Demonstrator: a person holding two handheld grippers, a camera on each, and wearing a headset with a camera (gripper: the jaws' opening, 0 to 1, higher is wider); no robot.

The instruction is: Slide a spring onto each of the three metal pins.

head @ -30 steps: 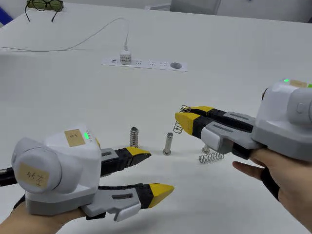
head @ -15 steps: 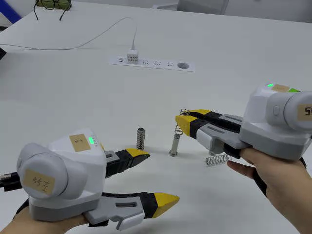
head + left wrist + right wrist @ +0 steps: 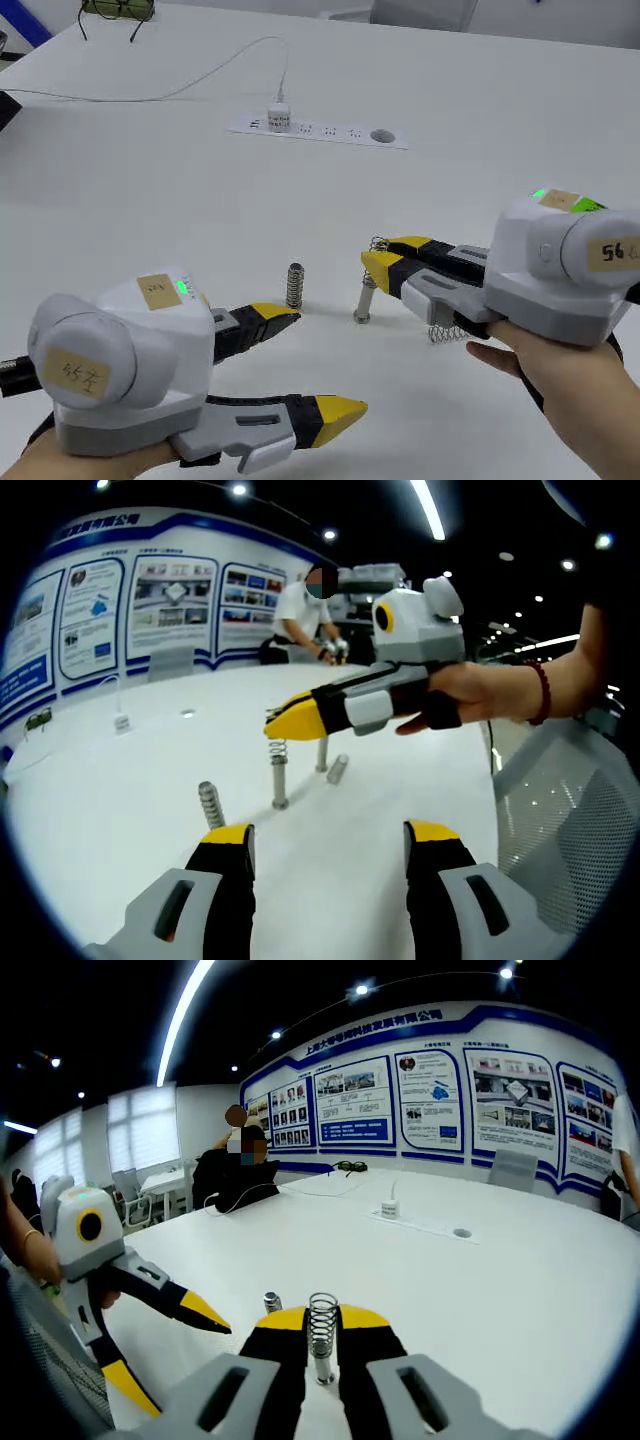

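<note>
Since the earlier frame, the right gripper [image 3: 383, 258] has carried the held spring [image 3: 370, 282] from beside the middle pin [image 3: 362, 303] to that pin's top end, with its jaws clamped on the coils. Left of the middle pin stands a second pin [image 3: 295, 285], already sleeved in coils. The left gripper [image 3: 325, 360], jaws spread and empty, hovers nearer the viewer than the middle pin. A loose spring [image 3: 447, 331] lies to the pin's right.

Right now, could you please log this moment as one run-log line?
right gripper shut on spring at top of middle pin | left gripper open, hovering | leftmost pin sprung | loose spring on table
</note>
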